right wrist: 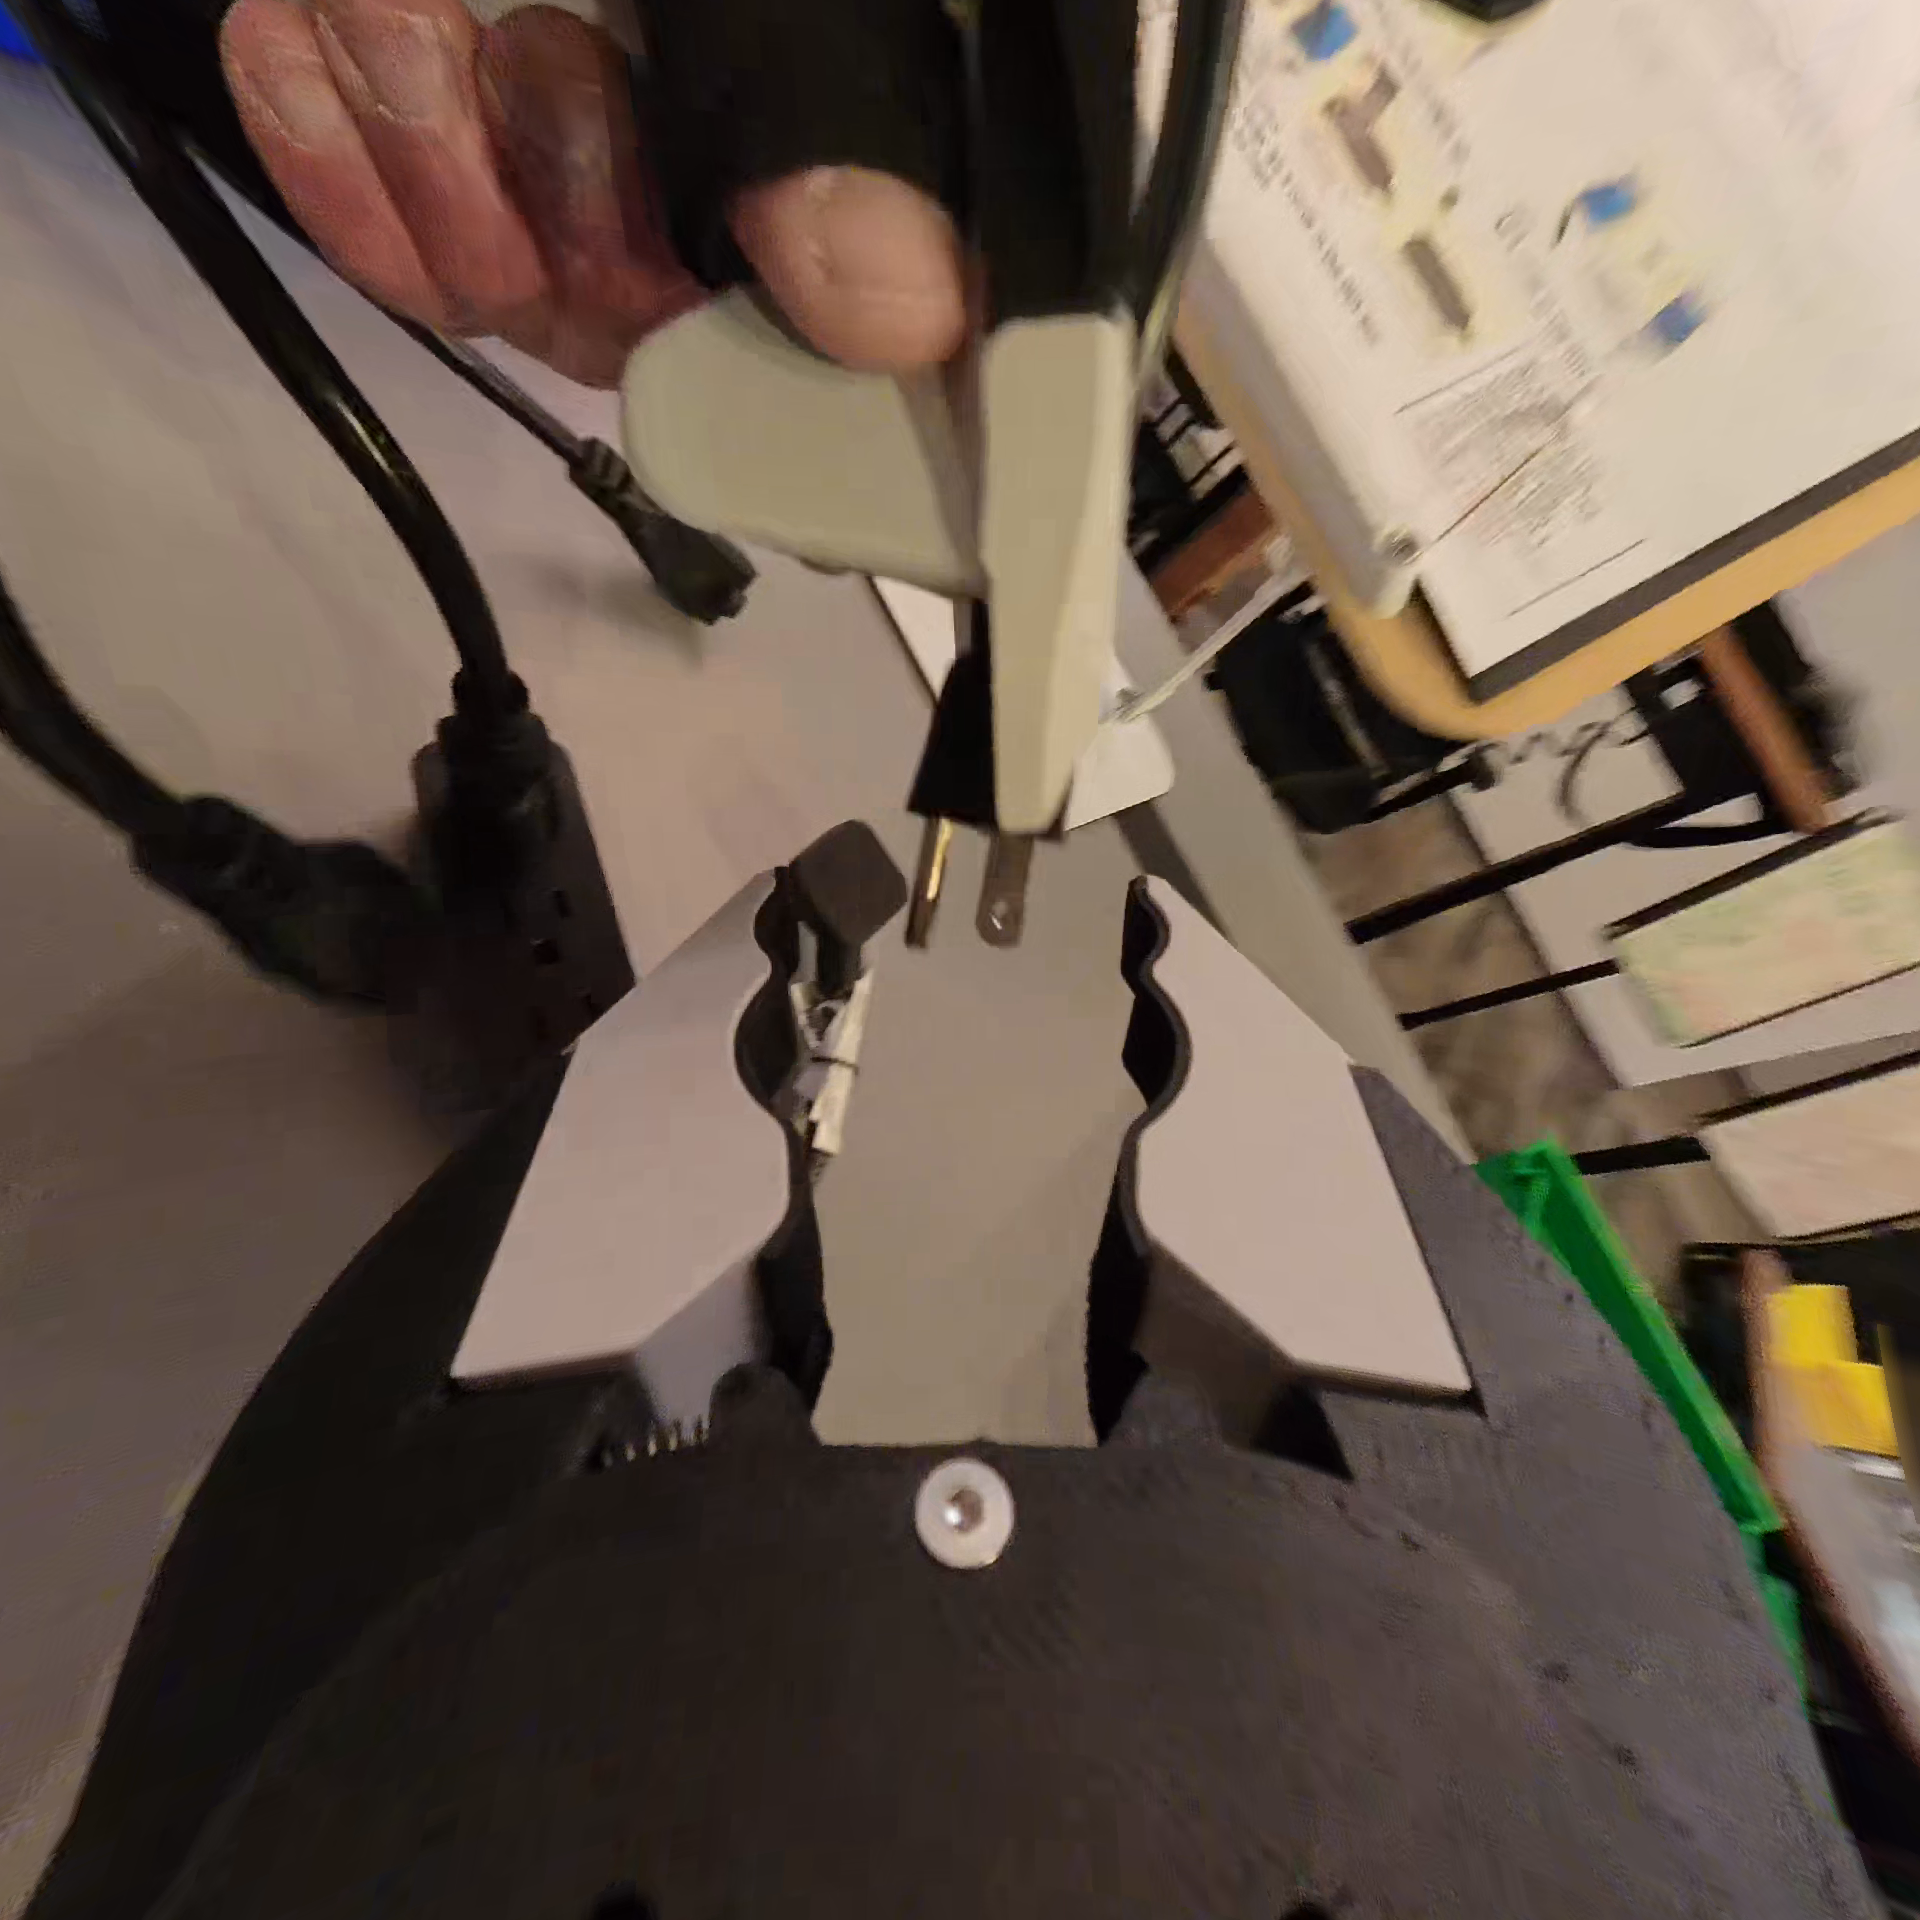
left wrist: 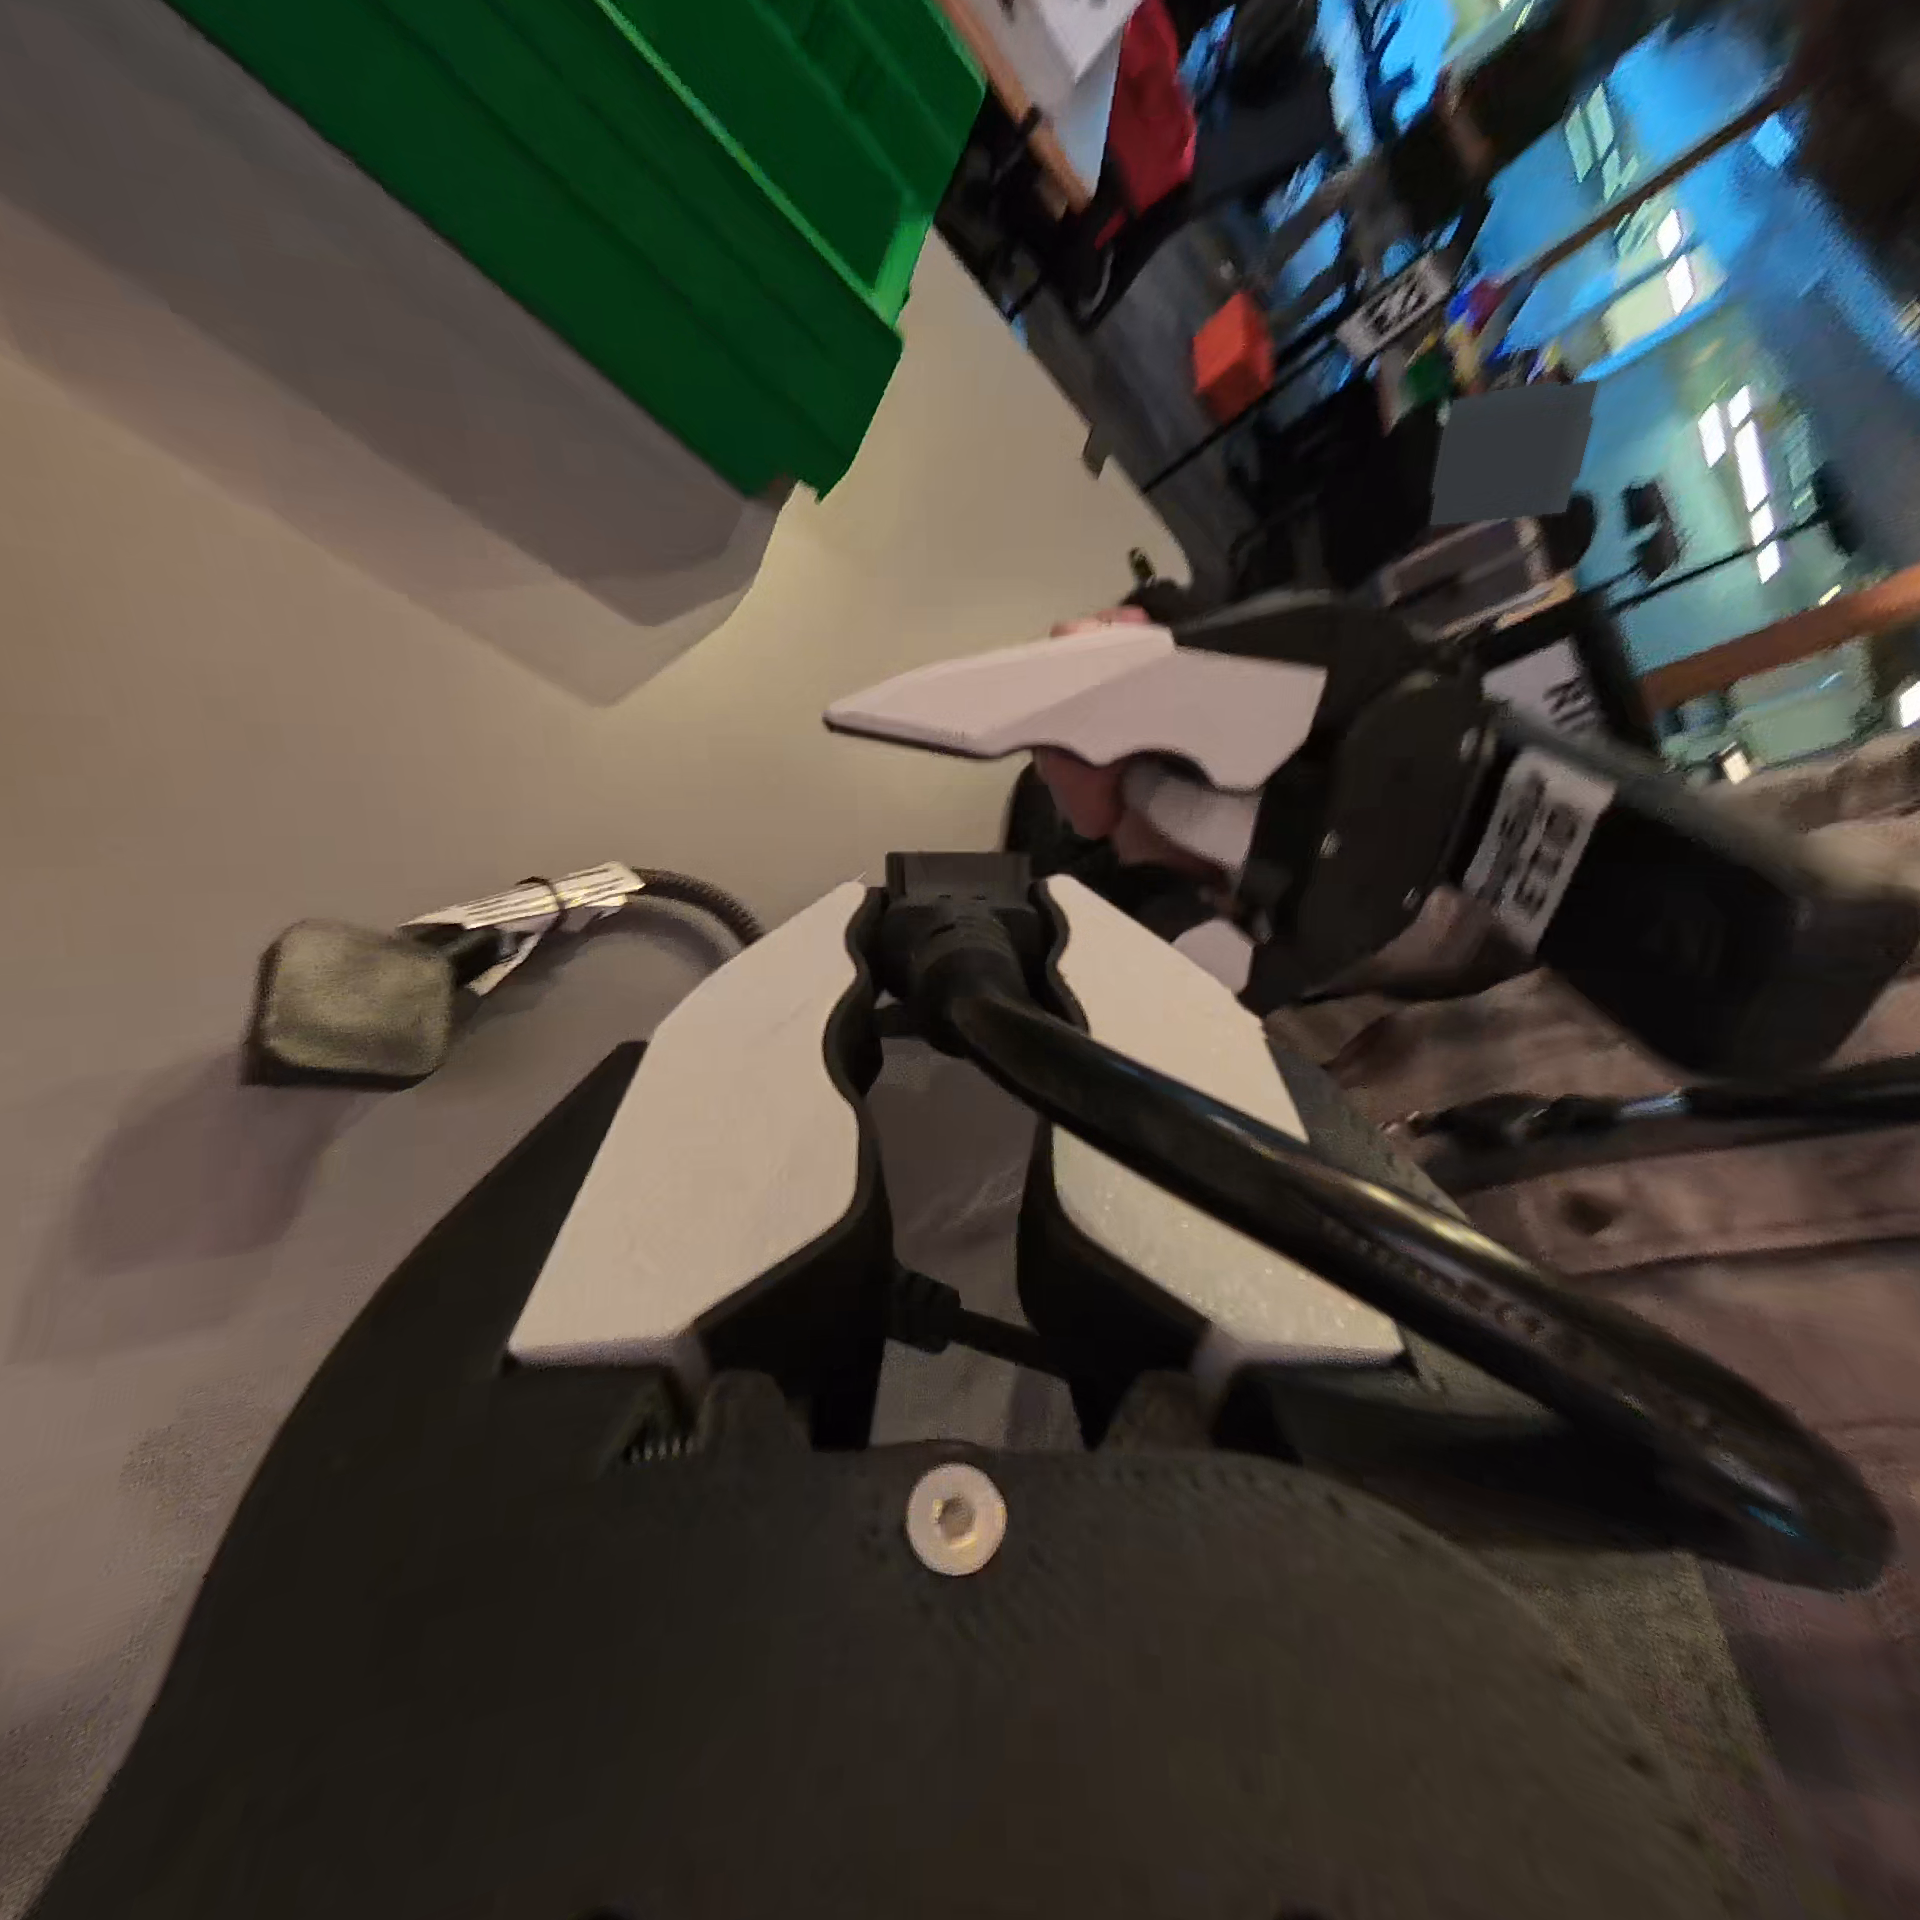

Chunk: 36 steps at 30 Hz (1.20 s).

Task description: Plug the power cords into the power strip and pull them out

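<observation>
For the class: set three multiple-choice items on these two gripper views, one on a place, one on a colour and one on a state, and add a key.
1. Where is the black plug?
A. in the left gripper
B. lying on the table
C. seated in the power strip

2. What colour is the bin?
A. red
B. green
C. yellow

3. How do the jaws of the right gripper stand?
A. shut on a cord
B. open and empty
C. shut and empty

Key:
1 A, its jaws clamp the plug on both sides.
2 B, it shows plain green in the left wrist view.
3 B, a wide gap lies between them and nothing is gripped.
</observation>
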Tool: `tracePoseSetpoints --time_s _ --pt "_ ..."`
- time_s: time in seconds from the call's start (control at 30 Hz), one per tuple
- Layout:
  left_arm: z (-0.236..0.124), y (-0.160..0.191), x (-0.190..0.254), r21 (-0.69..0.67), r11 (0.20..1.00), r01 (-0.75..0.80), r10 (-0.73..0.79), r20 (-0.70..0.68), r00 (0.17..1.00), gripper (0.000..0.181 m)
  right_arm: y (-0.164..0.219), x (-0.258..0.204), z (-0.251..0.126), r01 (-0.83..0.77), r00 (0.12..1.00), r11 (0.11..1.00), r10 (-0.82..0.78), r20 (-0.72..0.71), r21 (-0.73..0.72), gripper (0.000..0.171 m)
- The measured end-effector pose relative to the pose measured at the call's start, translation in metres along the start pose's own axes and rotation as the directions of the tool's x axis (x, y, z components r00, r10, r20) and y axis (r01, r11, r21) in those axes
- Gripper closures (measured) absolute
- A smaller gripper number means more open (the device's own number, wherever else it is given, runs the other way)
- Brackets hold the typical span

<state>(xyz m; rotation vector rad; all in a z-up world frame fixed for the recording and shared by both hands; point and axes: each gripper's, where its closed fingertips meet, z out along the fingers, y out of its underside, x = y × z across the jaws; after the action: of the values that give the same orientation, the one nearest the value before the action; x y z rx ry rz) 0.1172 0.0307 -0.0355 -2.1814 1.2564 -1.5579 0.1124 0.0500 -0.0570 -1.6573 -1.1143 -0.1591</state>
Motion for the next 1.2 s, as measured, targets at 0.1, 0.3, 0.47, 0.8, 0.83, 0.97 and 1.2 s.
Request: tracePoseSetpoints --time_s 0.1,0.3,0.47,0.8,0.83,0.97,1.2 --pt "0.003 -0.010 0.014 0.066 0.994 0.088 -0.084 -0.059 0.995 0.157 -0.013 0.006 -0.001 0.115 0.990 0.993 -0.115 -0.087 -0.003 0.116" --pt "0.006 -0.016 0.024 0.167 0.956 0.241 -0.225 -0.110 0.968 0.157 -0.023 0.025 -0.010 0.224 0.958 0.975 -0.220 -0.186 0.000 0.140" --pt "0.010 -0.013 0.024 0.187 0.949 0.254 -0.236 -0.116 0.965 0.158 -0.018 0.017 -0.011 0.137 0.988 0.990 -0.134 -0.072 0.041 0.149" --pt "0.003 -0.027 0.053 0.155 0.988 0.008 0.003 -0.070 0.998 0.125 -0.020 0.012 -0.033 -0.362 0.867 0.921 0.276 0.416 0.142 0.151" --pt "-0.001 -0.030 0.056 0.155 0.987 -0.034 0.045 -0.068 0.997 0.126 -0.022 0.007 -0.038 -0.417 0.810 0.899 0.303 0.503 0.131 0.151" --pt "-0.009 -0.032 0.066 0.087 0.953 -0.291 0.291 0.005 0.957 0.124 -0.033 -0.003 -0.065 -0.629 0.501 0.775 0.350 0.791 0.055 0.151" --pt "0.009 -0.017 0.082 -0.074 0.742 -0.667 0.670 0.020 0.743 0.118 -0.048 -0.015 -0.106 -0.736 0.080 0.672 0.204 0.976 -0.080 0.150"
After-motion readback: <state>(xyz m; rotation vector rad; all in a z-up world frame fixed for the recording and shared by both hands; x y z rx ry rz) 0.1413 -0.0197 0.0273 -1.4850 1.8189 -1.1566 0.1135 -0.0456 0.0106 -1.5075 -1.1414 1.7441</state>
